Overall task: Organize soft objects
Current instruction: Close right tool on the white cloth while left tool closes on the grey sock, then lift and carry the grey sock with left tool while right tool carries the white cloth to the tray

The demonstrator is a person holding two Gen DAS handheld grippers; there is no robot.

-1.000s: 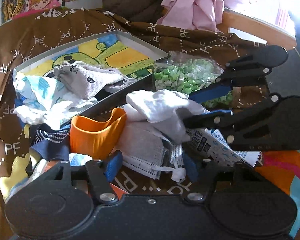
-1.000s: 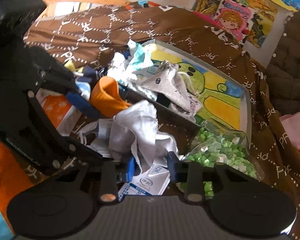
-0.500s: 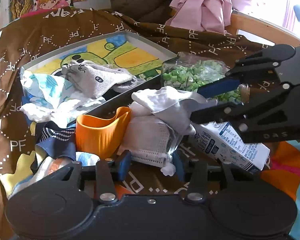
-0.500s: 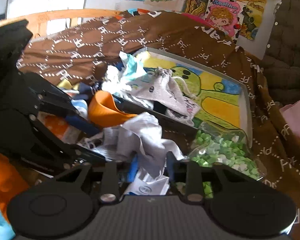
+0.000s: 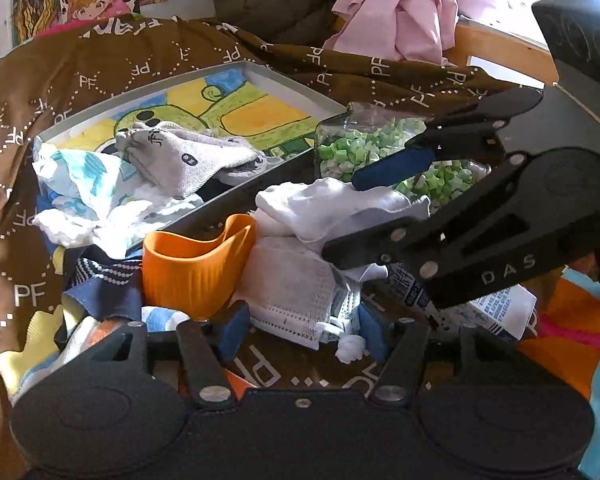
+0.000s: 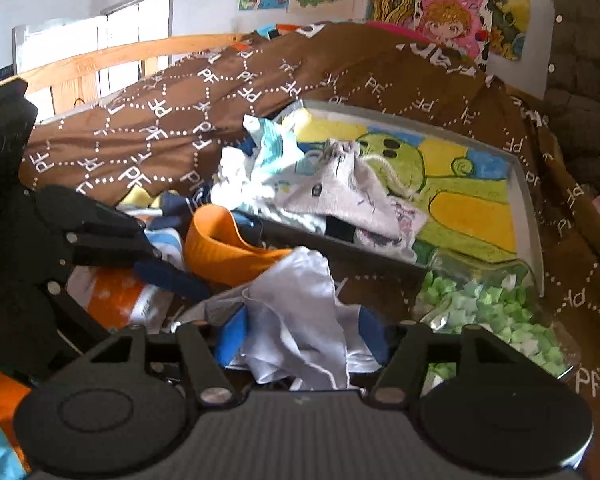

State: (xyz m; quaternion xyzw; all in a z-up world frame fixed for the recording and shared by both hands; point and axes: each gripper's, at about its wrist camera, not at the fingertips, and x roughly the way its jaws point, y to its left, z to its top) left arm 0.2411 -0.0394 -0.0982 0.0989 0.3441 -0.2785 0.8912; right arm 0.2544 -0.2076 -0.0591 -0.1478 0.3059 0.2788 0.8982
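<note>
Two grippers work the same heap on the brown patterned blanket, in front of the shallow grey tray with the cartoon picture on its floor. The right gripper has its jaws opening around the crumpled white cloth; the cloth lies between the blue pads, but they no longer look to be pressing it. The left gripper is also opening, its blue pads standing either side of the edge of the white face mask without clamping it.

In my judgement the step in hand is a regrasp of the white cloth for a move into the tray, where a grey drawstring pouch and a blue-and-white printed cloth already lie. To do it well, the right gripper should bite deeper into the bulk of the cloth, not a loose corner, and lift straight up, so that the mask underneath does not drag along. The orange cup and the clear bag of green paper stars stand close by; keep the swing clear of both.
</note>
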